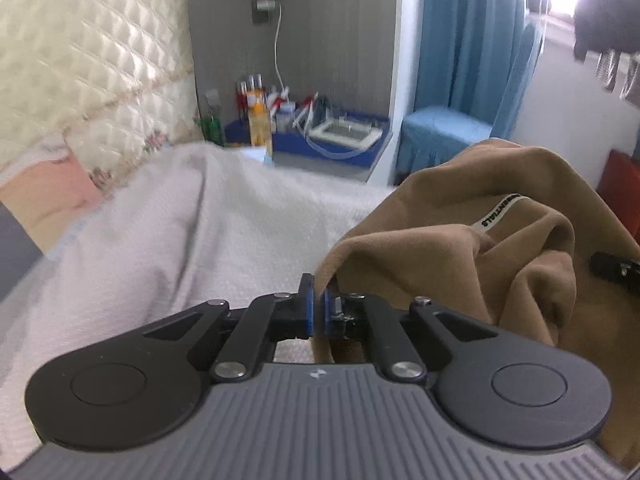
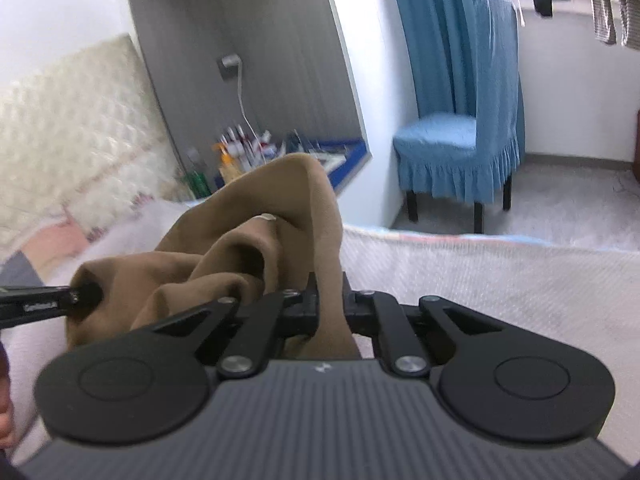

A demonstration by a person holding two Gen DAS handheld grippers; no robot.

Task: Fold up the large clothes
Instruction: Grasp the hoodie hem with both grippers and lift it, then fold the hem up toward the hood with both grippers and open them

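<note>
Tan fleece-like garment (image 1: 460,216), bunched and lifted just above the bed (image 1: 200,232), white woven cover under it. Left gripper (image 1: 319,304): jaws pressed together on a thin edge of the cloth, blue pads either side of it. Right gripper (image 2: 330,300): jaws pinching a thicker band of the same cloth that runs down between them. A printed neck tape shows in the folds, so both grips probably sit near the collar or shoulders; cannot confirm.

Step in hand, as judged: raise and spread the garment before laying it flat. To do it well:
- move the two grippers apart evenly until the edge between them is taut
- keep both pinches firm; the left bite is shallow and could slip
- let the bulk hang free so the twist falls out, then lower onto the bed from the far edge toward the grippers

Containers: blue tray (image 1: 372,148) on the niche shelf beyond the bed holds a white flat device with tubing. Beside the tray, an orange-topped bottle (image 1: 258,120) and several tubes and pens, upright, too blurred to identify. Blue-covered chair (image 2: 460,156) stands beyond the bed corner
</note>
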